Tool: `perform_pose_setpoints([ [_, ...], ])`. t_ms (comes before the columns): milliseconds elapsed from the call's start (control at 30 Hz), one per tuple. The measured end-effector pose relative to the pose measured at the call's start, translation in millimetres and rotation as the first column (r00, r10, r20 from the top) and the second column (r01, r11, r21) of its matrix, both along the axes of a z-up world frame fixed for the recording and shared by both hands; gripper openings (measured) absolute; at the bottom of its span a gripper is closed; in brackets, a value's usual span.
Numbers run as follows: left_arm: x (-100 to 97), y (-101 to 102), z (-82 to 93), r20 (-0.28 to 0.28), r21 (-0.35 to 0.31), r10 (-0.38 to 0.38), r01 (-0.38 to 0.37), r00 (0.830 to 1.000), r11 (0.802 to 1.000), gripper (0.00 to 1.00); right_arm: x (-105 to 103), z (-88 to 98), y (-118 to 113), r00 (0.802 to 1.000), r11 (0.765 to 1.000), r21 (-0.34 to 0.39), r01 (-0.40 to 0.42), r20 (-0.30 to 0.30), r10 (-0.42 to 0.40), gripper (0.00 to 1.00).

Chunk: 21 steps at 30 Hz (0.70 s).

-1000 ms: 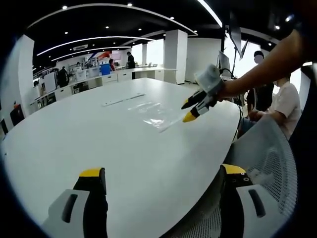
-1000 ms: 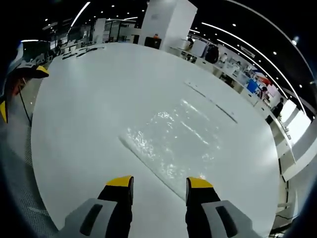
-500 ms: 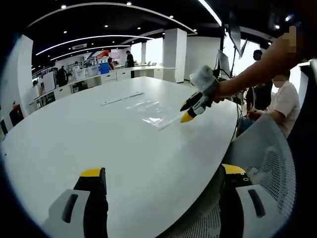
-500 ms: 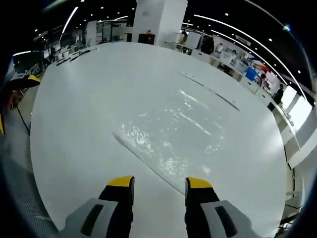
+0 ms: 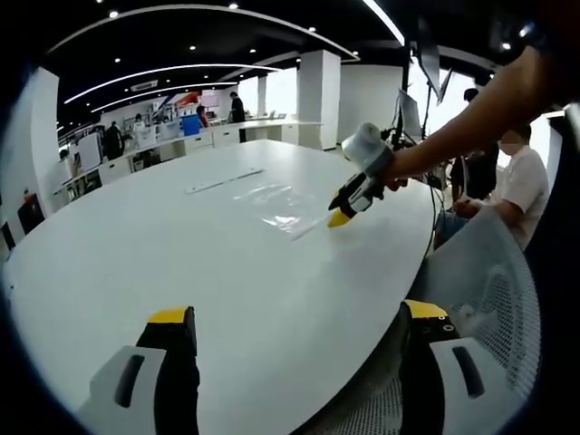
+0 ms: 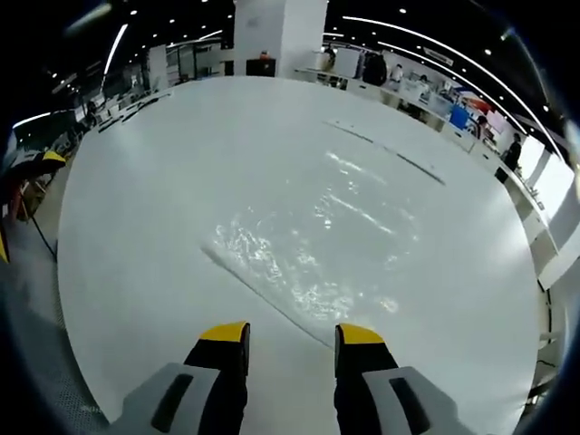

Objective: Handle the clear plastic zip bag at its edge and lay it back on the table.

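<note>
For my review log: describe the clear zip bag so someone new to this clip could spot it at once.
Start from the big white oval table. Just ahead of the right gripper lies the clear zip bag, flat and glinting. Unlike the thin pale strip farther off, it is a wide, crinkled, see-through sheet.

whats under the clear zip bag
Only the white table shows through the clear zip bag, which lies flat on it. Glare and wrinkles blur parts of the plastic, so anything thin beneath them cannot be ruled out.

Grey claw [image 6: 288, 333] — yellow tips
</note>
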<state>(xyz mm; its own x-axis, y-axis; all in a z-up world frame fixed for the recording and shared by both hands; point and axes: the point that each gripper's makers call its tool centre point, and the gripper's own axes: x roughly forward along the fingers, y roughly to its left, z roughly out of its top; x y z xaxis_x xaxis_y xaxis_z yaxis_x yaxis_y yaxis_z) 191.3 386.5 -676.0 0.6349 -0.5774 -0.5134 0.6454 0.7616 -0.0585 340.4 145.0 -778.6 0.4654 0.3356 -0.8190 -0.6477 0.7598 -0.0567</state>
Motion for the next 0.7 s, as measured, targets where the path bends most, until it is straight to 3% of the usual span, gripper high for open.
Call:
perform_pose_setpoints([
  [333, 1.3, 9, -0.5, -0.009, 0.014, 0.018, -0.018, 1.000, 1.000, 0.91, 2, -2.1, 0, 0.997, 0.998, 0.032, 0.057, -0.046, -0.056, 0.35],
  [433, 1.3, 12, -0.4, -0.007, 0.023, 0.021, -0.021, 1.000, 1.000, 0.90, 2, -1.5, 3, 0.998, 0.999, 0.025, 0.036, -0.048, -0.035, 0.34],
  [700, -0.5, 16, -4.7, -0.018, 0.028, 0.037, -0.037, 0.999, 0.999, 0.89, -1, -2.1, 18, 0.997, 0.999, 0.045, 0.014, -0.075, -0.011, 0.23],
])
